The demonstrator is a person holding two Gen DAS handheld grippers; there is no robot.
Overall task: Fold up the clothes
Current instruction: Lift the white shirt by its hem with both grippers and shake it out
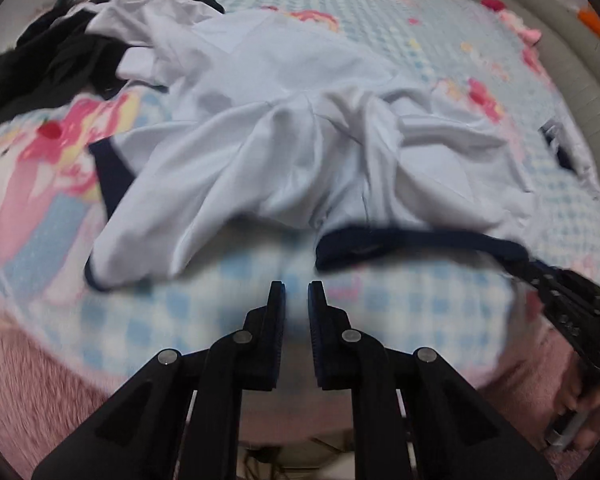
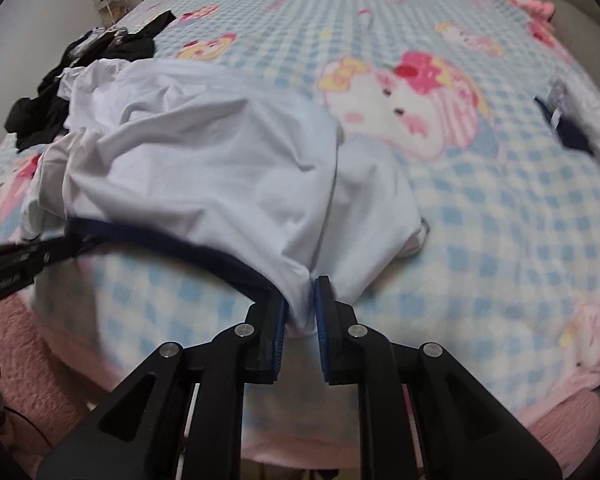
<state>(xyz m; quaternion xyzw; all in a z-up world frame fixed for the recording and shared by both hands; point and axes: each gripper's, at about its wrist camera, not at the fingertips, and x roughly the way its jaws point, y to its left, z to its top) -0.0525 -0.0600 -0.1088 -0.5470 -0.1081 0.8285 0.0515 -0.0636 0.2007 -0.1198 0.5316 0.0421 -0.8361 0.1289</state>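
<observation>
Clearly the white shirt [image 1: 284, 128] is not folded: it lies crumpled and bunched on the checked blanket [image 2: 480, 220], close to the near edge of the bed, with its dark-trimmed hem [image 1: 416, 242] facing the grippers. The right gripper [image 2: 301, 300] has its fingers pinched on a corner of that shirt. The left gripper [image 1: 296, 300] hangs just short of the hem, fingers slightly apart with nothing between them. Smoothing flat and folding remain, by my judgement. Dark clothes [image 2: 80, 76] crowd the far left; the blanket to the right lies open, giving room to spread.
</observation>
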